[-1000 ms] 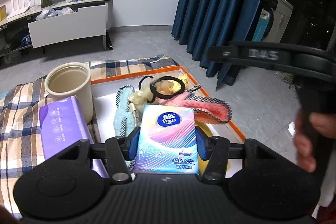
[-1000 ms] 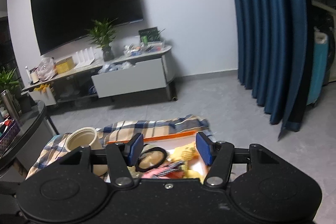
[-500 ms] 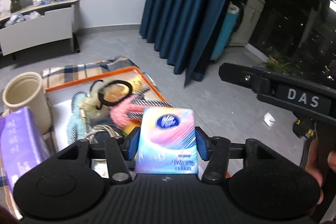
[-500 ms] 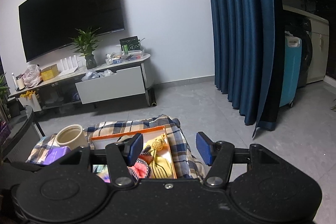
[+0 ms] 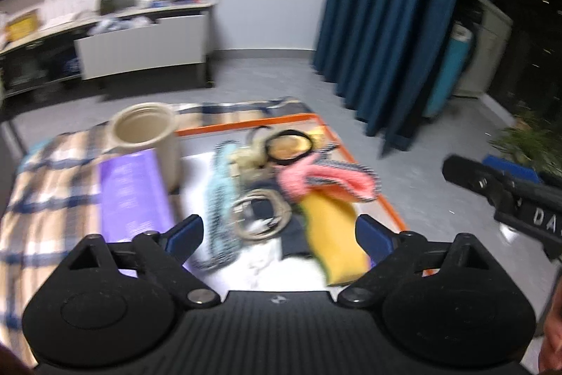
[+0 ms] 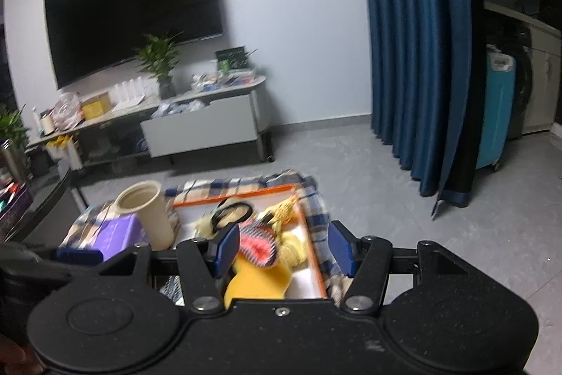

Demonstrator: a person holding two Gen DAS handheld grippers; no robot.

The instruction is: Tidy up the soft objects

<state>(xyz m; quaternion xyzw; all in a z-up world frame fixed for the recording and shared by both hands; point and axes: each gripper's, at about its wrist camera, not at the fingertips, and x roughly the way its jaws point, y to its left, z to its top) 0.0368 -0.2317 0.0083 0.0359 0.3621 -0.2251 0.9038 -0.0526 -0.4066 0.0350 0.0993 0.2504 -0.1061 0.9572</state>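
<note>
Covering the floor, a plaid blanket (image 5: 49, 185) carries an orange-rimmed tray (image 5: 390, 206) heaped with soft things. Just left of the tray stands a cream canister (image 5: 147, 136), with a purple tissue pack (image 5: 131, 195) lying against its front. Inside the tray, a yellow cloth (image 5: 333, 234) lies under a pink fuzzy slipper (image 5: 316, 178), beside a light-blue knitted strip (image 5: 219, 195), a coiled cable (image 5: 260, 213) and a black hair ring (image 5: 288, 146). The left gripper (image 5: 279, 234) hangs over the tray, jaws spread wide, empty. The right gripper (image 6: 282, 248) likewise gapes, holding nothing.
</note>
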